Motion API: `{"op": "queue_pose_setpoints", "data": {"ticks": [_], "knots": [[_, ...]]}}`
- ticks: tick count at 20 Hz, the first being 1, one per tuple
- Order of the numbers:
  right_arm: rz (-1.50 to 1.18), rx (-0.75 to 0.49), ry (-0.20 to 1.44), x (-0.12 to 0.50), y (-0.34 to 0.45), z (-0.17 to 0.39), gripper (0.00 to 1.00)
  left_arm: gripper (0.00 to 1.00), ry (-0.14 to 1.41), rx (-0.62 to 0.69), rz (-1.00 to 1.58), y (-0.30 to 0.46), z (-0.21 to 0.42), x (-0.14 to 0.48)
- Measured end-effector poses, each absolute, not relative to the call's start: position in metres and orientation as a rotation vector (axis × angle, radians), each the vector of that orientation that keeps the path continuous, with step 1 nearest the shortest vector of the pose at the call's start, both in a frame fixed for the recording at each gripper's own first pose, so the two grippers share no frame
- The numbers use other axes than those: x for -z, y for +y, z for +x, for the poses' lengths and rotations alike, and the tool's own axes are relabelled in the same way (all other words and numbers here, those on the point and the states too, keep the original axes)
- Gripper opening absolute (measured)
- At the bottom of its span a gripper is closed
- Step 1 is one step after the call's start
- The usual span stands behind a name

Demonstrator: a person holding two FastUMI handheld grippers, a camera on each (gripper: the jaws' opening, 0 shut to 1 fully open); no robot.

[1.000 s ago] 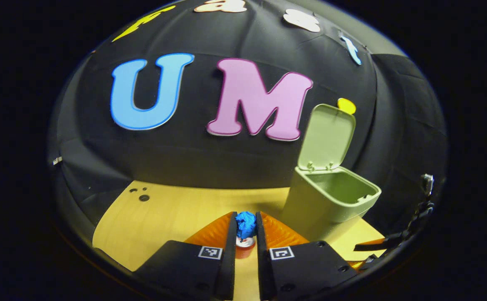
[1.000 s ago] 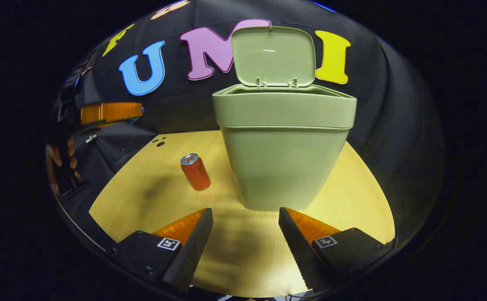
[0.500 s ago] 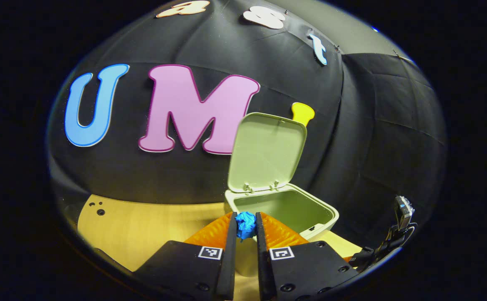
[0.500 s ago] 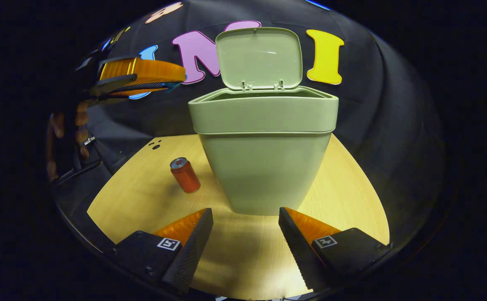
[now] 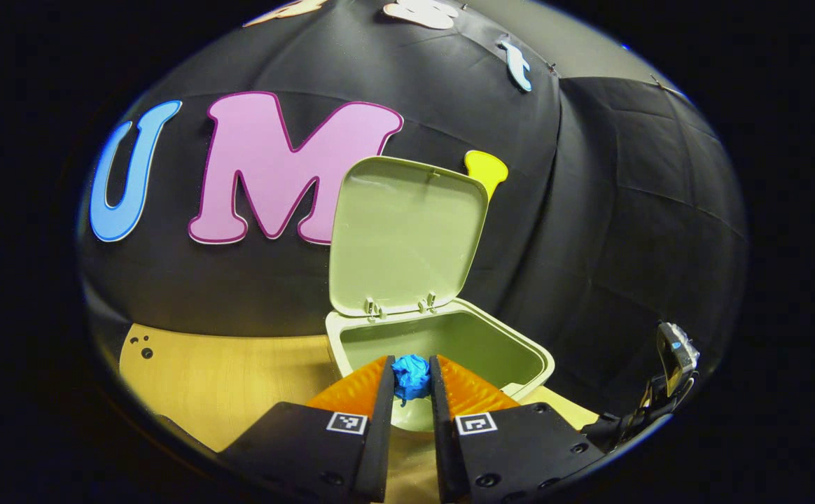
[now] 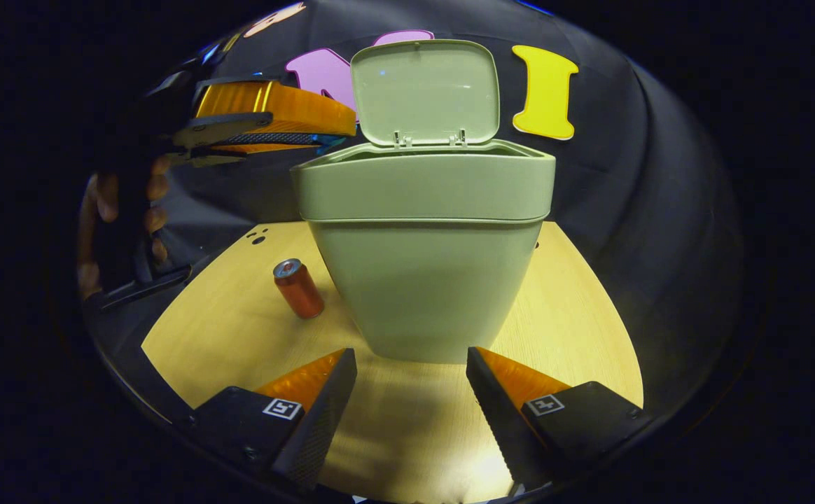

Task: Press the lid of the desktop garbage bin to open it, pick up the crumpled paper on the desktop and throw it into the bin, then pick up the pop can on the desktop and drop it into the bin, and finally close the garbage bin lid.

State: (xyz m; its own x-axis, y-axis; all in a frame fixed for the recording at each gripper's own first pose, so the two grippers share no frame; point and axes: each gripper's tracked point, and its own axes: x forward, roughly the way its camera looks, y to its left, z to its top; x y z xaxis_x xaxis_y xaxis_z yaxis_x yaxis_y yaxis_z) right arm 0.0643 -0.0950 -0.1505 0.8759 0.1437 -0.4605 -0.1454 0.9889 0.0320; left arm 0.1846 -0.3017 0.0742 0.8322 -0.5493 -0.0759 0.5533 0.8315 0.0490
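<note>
Left gripper view, left to right: wooden worktop [image 5: 225, 378]; pale green garbage bin [image 5: 519, 353] with lid [image 5: 407, 234] raised upright on its rear hinges; left claw [image 5: 411, 381] closed narrow on a blue crumpled paper [image 5: 411, 374], both fingers pressing it, held above the bin's open mouth near the front rim.

Right gripper view, left to right: a hand [image 6: 120, 224] gripping the left claw's handle, that claw [image 6: 278, 126] raised level with the bin's upper left rim; red pop can [image 6: 298, 288] upright on the worktop [image 6: 575, 315], just beside the bin's left side; garbage bin [image 6: 425, 238] at centre, lid [image 6: 425, 91] open; right claw [image 6: 411, 388] spread wide, holding nothing, low over the worktop in front of the bin.
</note>
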Motion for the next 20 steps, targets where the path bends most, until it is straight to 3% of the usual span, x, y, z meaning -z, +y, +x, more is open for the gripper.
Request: {"op": "queue_pose_setpoints", "data": {"ticks": [3,5,9,10,19,20], "knots": [[-0.001,-0.153,0.486,0.152,-0.100,0.067,0.99,0.36,0.063,0.589,0.076,-0.307,0.188,-0.070],[0.000,-0.155,0.488,0.152,-0.103,0.069,0.99,0.47,0.061,0.582,0.076,-0.309,0.190,-0.071],[-0.007,-0.168,0.490,0.152,-0.102,0.074,0.99,0.93,0.010,0.547,0.074,-0.303,0.194,-0.081],[-0.011,-0.173,0.491,0.152,-0.101,0.074,1.00,0.99,-0.007,0.526,0.070,-0.298,0.195,-0.086],[-0.021,-0.194,0.519,0.160,-0.055,0.056,1.00,0.94,-0.058,0.255,0.034,-0.147,0.162,-0.078],[-0.020,-0.189,0.519,0.160,-0.049,0.055,0.99,0.97,-0.051,0.223,0.040,-0.125,0.156,-0.072]]}}
